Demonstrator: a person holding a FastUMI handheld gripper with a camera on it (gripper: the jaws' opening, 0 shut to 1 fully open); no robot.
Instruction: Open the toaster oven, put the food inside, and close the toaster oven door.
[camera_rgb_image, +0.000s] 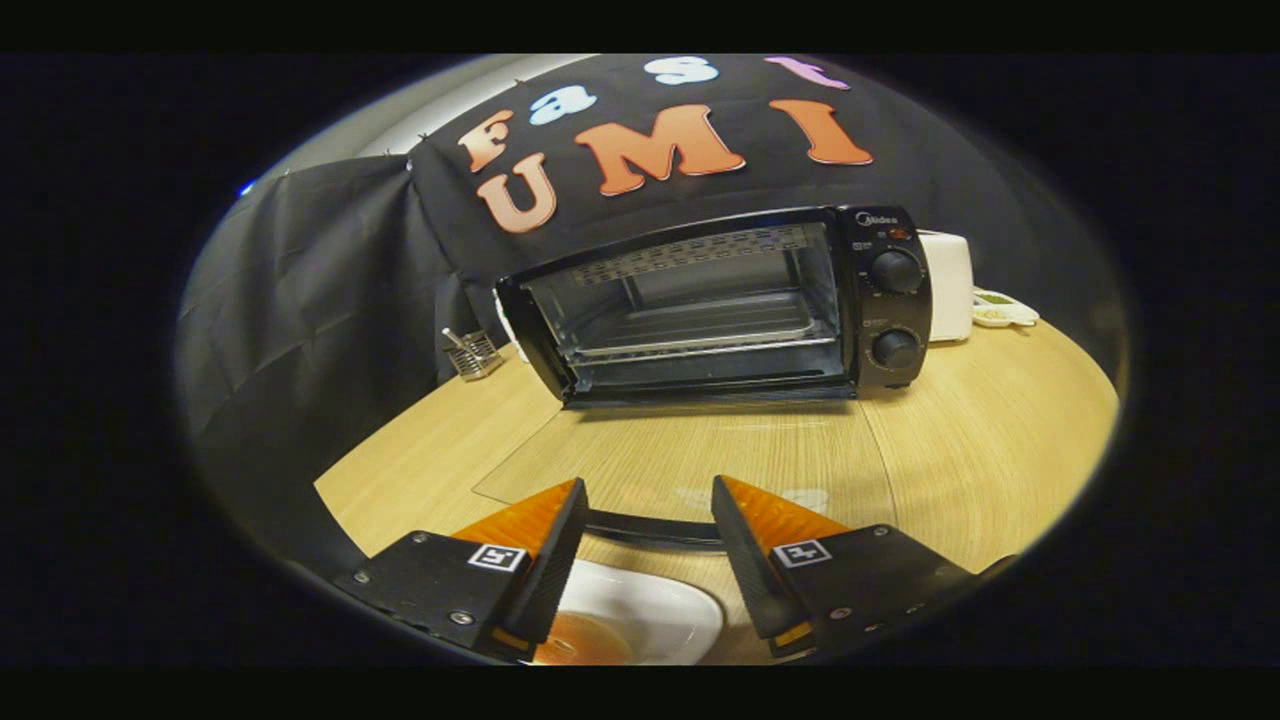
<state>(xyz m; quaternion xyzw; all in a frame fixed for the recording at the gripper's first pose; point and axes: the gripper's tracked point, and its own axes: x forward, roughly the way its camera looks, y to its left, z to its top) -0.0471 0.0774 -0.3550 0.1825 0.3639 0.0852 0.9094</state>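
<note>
A black toaster oven (720, 300) stands at the back of the wooden table (990, 440), two knobs on its right panel. Its glass door (690, 450) lies folded down flat toward me, and the wire rack inside is bare. The door's black handle (650, 530) runs across the gap between my fingers. My gripper (648, 484) is open above that handle, holding nothing. Beneath the fingers, on the near side of the handle, sits a white plate (660, 615) with a brownish piece of food (588, 640), partly hidden by the left finger.
A white appliance (948, 285) stands just right of the oven, with a small white tray (1005, 312) beside it. A wire holder (475, 353) sits left of the oven near the black cloth wall. Bare table stretches to the right of the door.
</note>
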